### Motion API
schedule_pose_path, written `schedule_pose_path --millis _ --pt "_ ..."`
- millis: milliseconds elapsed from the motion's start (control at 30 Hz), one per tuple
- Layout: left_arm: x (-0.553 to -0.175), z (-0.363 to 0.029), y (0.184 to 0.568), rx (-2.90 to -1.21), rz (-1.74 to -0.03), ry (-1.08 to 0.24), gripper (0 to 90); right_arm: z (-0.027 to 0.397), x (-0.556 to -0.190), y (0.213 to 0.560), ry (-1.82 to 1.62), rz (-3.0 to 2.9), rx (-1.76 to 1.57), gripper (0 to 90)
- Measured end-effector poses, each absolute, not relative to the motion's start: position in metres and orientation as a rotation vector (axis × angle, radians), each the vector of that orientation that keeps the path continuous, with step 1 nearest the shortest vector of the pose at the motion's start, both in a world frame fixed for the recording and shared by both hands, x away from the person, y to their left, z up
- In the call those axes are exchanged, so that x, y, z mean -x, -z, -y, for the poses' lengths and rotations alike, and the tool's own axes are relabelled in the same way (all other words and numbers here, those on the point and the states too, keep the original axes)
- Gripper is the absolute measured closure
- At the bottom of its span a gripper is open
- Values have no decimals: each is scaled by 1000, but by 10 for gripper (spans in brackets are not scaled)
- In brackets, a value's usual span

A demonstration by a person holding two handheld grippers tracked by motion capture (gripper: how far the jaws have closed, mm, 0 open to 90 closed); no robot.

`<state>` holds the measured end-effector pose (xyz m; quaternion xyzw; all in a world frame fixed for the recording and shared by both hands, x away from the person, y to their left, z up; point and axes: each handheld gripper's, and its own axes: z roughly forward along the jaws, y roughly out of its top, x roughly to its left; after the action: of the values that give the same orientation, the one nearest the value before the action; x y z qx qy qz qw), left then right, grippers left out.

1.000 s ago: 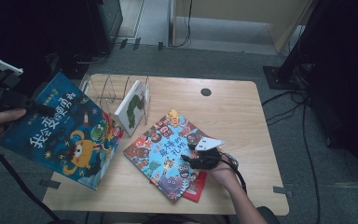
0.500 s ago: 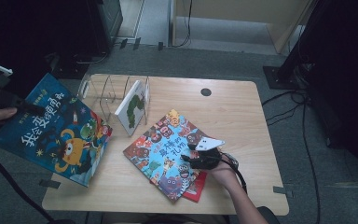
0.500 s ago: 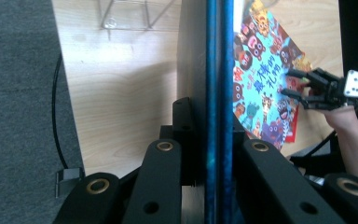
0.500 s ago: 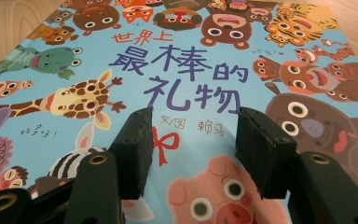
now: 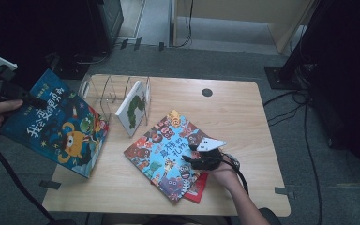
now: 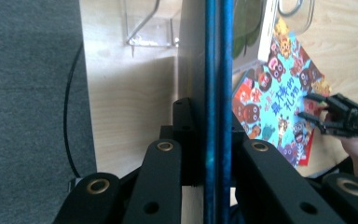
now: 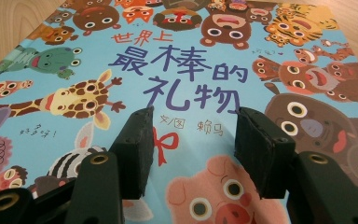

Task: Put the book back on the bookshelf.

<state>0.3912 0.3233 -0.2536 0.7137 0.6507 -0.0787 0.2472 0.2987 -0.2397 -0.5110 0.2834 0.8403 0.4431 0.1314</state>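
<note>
One blue book edge-on between the left tool's jaws.

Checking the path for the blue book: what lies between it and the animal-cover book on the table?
In the high view, between the blue book and the animal-cover book: bare table near the front, the white book leaning in the clear rack farther back.

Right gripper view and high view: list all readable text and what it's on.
"世界上" and "最棒的礼物": title on the animal book lying flat on the table.
"文/图 赖马": small credit line under that title.
"好多呀!": handwritten beside the giraffe, roughly read.
"我会变得更勇敢": large yellow title on the blue monster book, partly blurred, so uncertain.
Green-and-white book in the rack: no legible text.
</note>
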Motion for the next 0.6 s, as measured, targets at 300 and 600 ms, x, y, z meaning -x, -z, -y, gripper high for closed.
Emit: schedule_pose_path --millis 300,600 --pt "-402 -326 238 -1951 -1818 181 836 239 -298 511 -1286 -2437 -825 479" --pt "-411 -330 228 -1892 -1803 132 836 240 -299 511 -1287 -2435 -826 489"
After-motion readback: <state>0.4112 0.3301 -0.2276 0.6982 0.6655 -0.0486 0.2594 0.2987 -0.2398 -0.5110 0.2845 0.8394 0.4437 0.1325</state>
